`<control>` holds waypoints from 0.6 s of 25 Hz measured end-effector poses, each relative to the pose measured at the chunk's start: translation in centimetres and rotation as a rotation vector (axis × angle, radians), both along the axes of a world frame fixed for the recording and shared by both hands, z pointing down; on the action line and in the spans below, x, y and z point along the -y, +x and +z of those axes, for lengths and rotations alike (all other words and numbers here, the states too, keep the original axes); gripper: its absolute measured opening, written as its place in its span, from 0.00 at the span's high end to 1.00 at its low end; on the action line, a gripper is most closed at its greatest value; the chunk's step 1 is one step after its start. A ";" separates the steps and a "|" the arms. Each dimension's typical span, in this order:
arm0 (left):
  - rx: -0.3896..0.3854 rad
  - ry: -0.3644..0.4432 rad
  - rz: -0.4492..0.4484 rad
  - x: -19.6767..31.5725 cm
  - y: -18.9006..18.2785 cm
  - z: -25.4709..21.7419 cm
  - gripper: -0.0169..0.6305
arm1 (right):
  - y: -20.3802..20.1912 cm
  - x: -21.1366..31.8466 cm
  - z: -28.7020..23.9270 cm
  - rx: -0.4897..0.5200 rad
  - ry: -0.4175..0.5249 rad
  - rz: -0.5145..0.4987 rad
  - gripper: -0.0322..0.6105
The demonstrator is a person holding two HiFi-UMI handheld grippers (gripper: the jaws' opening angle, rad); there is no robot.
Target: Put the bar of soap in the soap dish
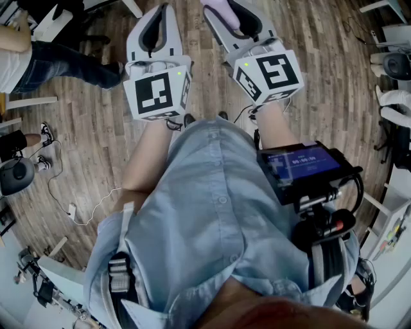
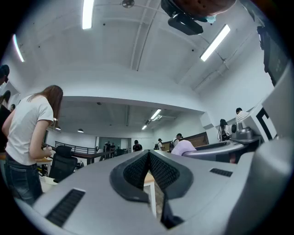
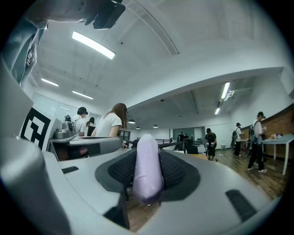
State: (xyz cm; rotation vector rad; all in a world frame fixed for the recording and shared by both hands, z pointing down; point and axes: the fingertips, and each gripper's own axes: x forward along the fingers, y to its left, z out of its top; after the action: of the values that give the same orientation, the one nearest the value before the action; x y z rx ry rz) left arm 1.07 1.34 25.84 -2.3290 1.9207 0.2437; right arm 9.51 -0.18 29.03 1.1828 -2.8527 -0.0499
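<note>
My right gripper (image 3: 147, 153) is shut on a pale lilac bar of soap (image 3: 147, 172), which stands on edge between its black ribbed pads (image 3: 174, 170). In the head view the same soap (image 1: 218, 9) shows at the top, in the right gripper (image 1: 234, 14) held level over the wooden floor. Beside it, my left gripper (image 1: 156, 19) is shut with nothing in it. In the left gripper view its (image 2: 148, 155) pads (image 2: 163, 172) meet at the tips. No soap dish appears in any view.
A person in a white shirt and jeans (image 1: 38, 61) stands close on the left, seen too as a bent figure (image 2: 27, 133). A screen device (image 1: 302, 167) hangs at my waist. Cables and a stand (image 1: 19, 173) lie on the floor (image 1: 90, 128). Several people (image 3: 255, 140) stand far off.
</note>
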 end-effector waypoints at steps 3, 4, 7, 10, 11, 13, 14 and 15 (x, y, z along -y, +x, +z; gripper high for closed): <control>-0.003 0.002 -0.002 0.0 0.0 -0.2 0.96 | 0.0 0.0 -0.3 -0.003 0.007 -0.004 0.69; -0.001 0.000 -0.002 0.0 0.0 -0.2 0.96 | 0.0 0.0 -0.4 -0.004 0.009 -0.005 0.70; 0.010 -0.003 -0.001 0.0 0.2 -0.3 0.96 | 0.0 -0.1 -0.5 -0.001 0.012 -0.011 0.69; 0.012 0.001 -0.004 0.0 0.4 -0.5 0.96 | 0.0 -0.1 -0.7 0.008 0.022 -0.022 0.70; 0.013 0.001 -0.007 0.0 0.4 -0.5 0.96 | 0.0 -0.1 -0.7 0.009 0.024 -0.025 0.70; 0.011 0.003 -0.014 -0.1 0.2 -0.5 0.96 | -0.1 -0.1 -0.7 0.010 0.027 -0.028 0.70; 0.009 0.004 -0.018 -0.1 0.1 -0.4 0.96 | -0.1 -0.1 -0.8 0.011 0.026 -0.029 0.70; 0.010 0.005 -0.021 -0.1 0.1 -0.4 0.96 | -0.1 -0.1 -0.8 0.016 0.025 -0.031 0.70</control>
State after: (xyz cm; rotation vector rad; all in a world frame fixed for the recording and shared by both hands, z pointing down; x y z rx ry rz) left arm 1.12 1.45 25.46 -2.3009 1.9369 0.2339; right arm 9.40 -0.13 28.26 1.1484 -2.8924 -0.0782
